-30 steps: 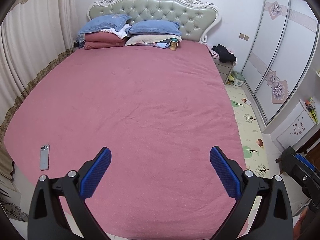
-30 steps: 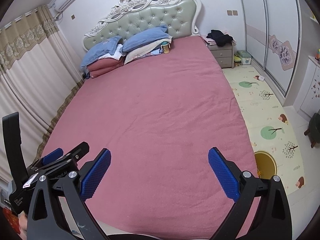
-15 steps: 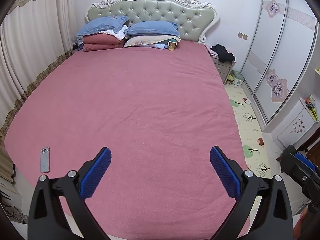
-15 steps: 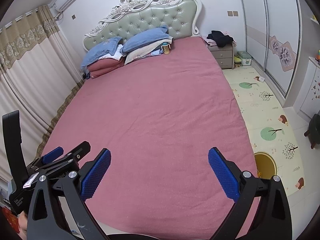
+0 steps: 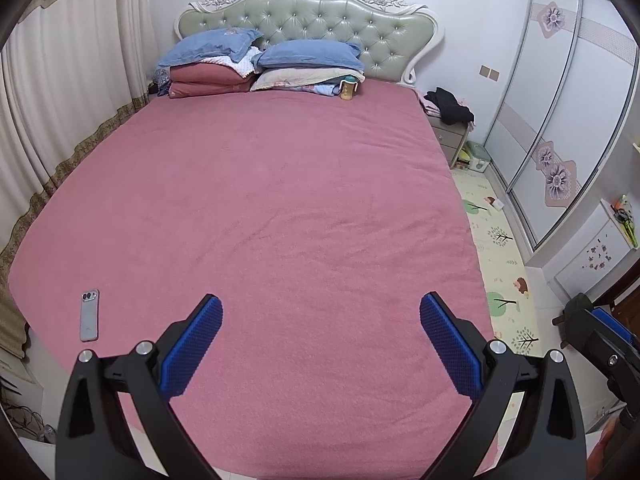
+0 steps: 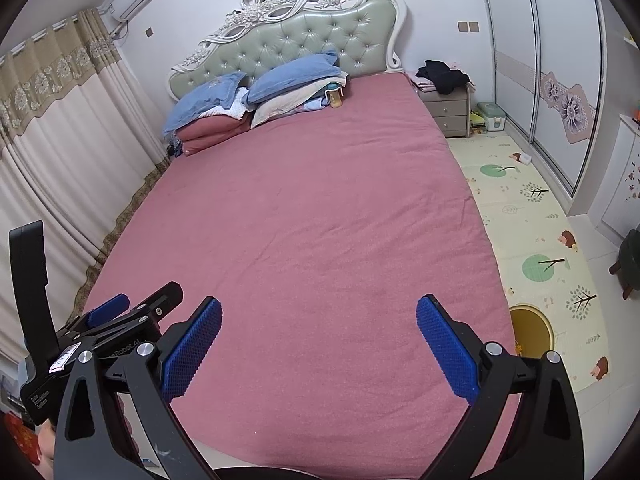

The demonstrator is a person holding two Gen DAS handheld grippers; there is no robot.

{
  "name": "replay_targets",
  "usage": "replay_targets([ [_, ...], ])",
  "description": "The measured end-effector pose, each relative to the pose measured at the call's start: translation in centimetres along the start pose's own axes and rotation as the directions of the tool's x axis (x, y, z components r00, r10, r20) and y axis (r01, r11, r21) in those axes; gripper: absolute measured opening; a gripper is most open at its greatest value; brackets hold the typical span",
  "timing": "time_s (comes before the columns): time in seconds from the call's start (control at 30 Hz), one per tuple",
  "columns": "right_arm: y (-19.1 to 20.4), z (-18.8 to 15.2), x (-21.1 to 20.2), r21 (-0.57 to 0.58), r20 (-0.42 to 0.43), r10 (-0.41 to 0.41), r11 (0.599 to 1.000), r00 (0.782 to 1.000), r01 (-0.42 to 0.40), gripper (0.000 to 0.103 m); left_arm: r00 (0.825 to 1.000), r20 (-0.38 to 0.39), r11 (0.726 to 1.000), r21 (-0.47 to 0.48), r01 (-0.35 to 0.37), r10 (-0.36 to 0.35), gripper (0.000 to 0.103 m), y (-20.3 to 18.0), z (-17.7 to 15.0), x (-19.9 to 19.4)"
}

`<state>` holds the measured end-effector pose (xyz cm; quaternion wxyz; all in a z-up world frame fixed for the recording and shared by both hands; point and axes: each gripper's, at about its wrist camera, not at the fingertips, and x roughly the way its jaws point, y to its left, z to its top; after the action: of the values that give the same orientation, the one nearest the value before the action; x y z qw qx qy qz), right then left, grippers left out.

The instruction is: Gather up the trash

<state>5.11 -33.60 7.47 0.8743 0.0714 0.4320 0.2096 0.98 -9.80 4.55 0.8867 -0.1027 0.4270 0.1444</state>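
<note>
Both tongs hang spread wide and hold nothing. From the left wrist, the left gripper (image 5: 320, 312) hovers over the near end of the pink bedspread (image 5: 256, 208); a slim grey smartphone (image 5: 89, 315) lies left of its left finger. From the right wrist, the right gripper (image 6: 318, 314) hovers likewise, a round yellow bin (image 6: 532, 332) on the floor just right of its right finger. No trash can be made out.
</note>
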Motion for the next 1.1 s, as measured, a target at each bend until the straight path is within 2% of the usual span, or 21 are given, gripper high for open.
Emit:
replay_targets([
  [0.73, 0.1, 0.5, 0.3, -0.007, -0.002, 0.002, 1.0, 1.0, -0.002, 0.094, 0.999, 0.032, 1.0, 0.008, -0.028, 0.028, 0.099, -0.8, 0.3, -0.4],
  [1.1, -0.1, 0.9, 0.8, -0.008, -0.008, 0.005, 1.0, 1.0, -0.005, 0.094, 1.0, 0.021, 1.0, 0.008, -0.01, 0.01, 0.099, -0.6, 1.4, 0.5],
])
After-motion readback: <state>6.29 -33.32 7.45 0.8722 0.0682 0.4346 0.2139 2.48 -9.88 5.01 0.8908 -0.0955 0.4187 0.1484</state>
